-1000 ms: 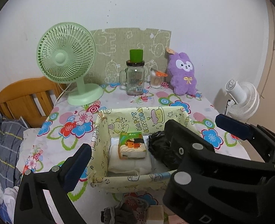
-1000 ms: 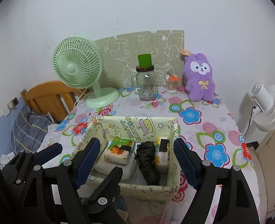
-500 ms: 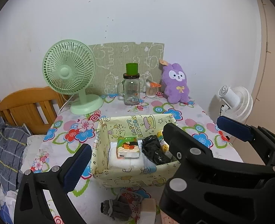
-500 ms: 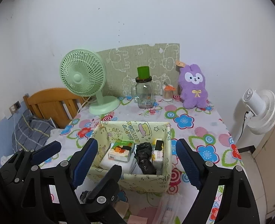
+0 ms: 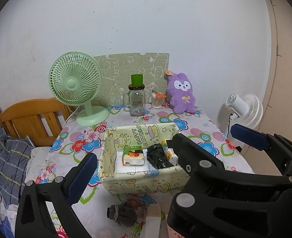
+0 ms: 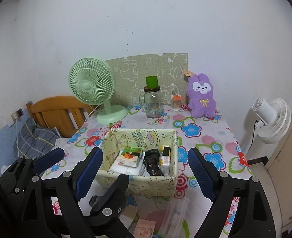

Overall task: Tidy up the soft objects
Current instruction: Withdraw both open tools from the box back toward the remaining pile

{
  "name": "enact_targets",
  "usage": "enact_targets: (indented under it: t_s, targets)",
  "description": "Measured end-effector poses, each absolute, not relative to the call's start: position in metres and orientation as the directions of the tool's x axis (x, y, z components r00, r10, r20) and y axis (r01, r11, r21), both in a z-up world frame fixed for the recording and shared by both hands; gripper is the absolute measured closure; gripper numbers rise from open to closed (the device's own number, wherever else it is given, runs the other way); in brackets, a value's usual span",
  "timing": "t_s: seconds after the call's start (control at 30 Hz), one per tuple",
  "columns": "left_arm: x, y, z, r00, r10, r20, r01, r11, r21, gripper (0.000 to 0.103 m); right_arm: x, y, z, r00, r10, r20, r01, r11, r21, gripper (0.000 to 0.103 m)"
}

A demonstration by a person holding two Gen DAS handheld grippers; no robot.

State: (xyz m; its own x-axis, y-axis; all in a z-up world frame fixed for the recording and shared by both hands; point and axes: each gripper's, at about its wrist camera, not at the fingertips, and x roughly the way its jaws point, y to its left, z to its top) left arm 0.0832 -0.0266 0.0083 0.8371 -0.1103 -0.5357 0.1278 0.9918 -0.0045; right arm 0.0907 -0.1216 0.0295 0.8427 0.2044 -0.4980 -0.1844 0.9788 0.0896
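both claws, left claw [image 5: 161, 148] and right claw [image 6: 145, 165], are spread apart and hold nothing. they hover above the fabric basket [image 6: 138, 184] on the tabletop [image 6: 205, 130].

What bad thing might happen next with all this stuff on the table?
The grey glove bundle lies close under both open grippers, left gripper and right gripper, so one could bump the other reaching for it. The fabric box looks already crowded, so another soft item may spill over.
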Motion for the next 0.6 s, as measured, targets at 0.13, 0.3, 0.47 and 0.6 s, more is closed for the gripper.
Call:
enact_targets:
  t_s: [0.13,0.3,0.47,0.6]
  targets:
    - [0.075,-0.027,0.006,0.836,-0.118,-0.536,0.134,0.991,-0.01,0.0,0.082,-0.122,0.028,0.846,0.195,-0.497,-0.178,0.981,0.082,0.012]
    - [0.065,-0.029,0.0,0.835,-0.121,-0.537,0.142,0.99,-0.003,0.0,0.072,-0.123,0.021,0.842,0.189,-0.505,-0.173,0.982,0.078,0.012]
    - [0.055,-0.03,-0.007,0.839,-0.113,-0.532,0.135,0.991,0.002,0.0,0.063,-0.123,0.013,0.835,0.191,-0.515,-0.176,0.981,0.079,0.012]
    - [0.046,-0.029,-0.012,0.844,-0.111,-0.525,0.134,0.991,0.006,0.0,0.055,-0.122,0.007,0.843,0.177,-0.508,-0.16,0.984,0.077,0.006]
